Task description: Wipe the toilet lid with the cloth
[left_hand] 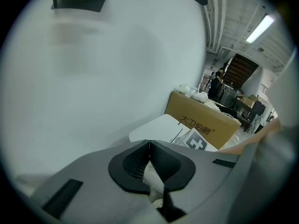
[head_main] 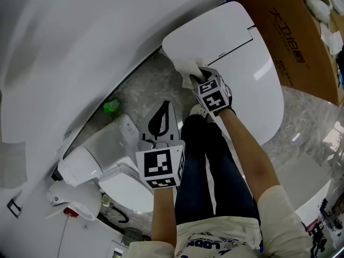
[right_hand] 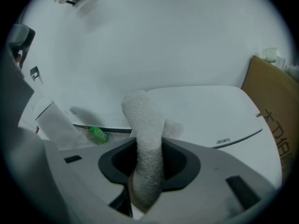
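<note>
Toilet lid [head_main: 252, 74] is sitting at the upper right of the head view. It's a smooth, glossy white slab with rounded corners and a thin dark seam running across its far end. The cloth [head_main: 187, 69] is right at the lid's left end, touching the edge. It's white and fluffy, terry-looking, all bunched up.

The right arm is reaching straight out in front of the body, forearm bare, and the right gripper [head_main: 196, 74] is pinching that cloth. In the right gripper view the jaws are clamping a thick roll of cloth [right_hand: 147, 139] that's poking up past the tips, with the lid [right_hand: 205, 111] spreading out flat behind it.

The left arm is hanging back close to the body, and the left gripper [head_main: 163, 112] is pointing forward over the grey marbled floor [head_main: 140, 85], well apart from the lid and beside the person's dark trousers. In the left gripper view its jaws are meeting at the tips with nothing between them.

A brown cardboard box [head_main: 290, 36] with blue print is standing just past the lid. A small green thing [head_main: 112, 106] is lying on the floor by the white wall.
</note>
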Demonstrator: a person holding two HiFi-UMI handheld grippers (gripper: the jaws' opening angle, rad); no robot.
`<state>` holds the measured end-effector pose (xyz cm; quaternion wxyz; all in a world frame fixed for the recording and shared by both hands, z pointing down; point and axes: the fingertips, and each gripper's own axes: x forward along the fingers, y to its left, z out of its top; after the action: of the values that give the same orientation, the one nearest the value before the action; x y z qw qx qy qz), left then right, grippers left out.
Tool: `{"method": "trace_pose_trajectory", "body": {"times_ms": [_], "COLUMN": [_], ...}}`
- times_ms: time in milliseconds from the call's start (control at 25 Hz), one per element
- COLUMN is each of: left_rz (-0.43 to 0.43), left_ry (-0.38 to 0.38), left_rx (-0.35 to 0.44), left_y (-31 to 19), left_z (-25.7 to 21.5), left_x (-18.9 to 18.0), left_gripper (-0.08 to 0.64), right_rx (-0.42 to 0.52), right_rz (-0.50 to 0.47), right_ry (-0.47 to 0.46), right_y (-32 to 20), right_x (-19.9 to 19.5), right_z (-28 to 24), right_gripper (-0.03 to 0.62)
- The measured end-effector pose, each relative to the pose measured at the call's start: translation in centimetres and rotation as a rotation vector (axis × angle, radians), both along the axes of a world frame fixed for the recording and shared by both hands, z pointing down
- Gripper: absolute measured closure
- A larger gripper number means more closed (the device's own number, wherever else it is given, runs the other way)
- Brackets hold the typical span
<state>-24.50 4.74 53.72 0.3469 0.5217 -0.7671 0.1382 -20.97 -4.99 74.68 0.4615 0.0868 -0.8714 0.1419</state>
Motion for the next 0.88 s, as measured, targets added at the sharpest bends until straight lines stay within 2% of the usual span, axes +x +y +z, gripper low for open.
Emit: {"method": "trace_pose_trajectory", "body": {"times_ms": [160, 480, 880], "left_rz": [0.013, 0.055, 0.122], "left_ry": [0.003, 0.003, 0.012], "left_rx": [-0.008, -0.006, -0.006], "left_y": [-0.4, -2.2, -3.8], "left_z": [0.5, 0.5, 0.7], "left_x": [-0.1, 0.5, 3.3], "left_gripper": [0.556, 0.555, 0.555], "right_rx": [0.030, 0.020, -0.001], "right_rz": [0.011, -0.003, 0.003], "right_ry": [-0.005, -0.025, -0.015], "right_y": [-0.1, 0.0, 1.0], "right_x": [-0.2, 0.9, 6.1], "right_z": [0.3, 0.3, 0.3], "right_gripper": [0.472, 0.472, 0.472]}}
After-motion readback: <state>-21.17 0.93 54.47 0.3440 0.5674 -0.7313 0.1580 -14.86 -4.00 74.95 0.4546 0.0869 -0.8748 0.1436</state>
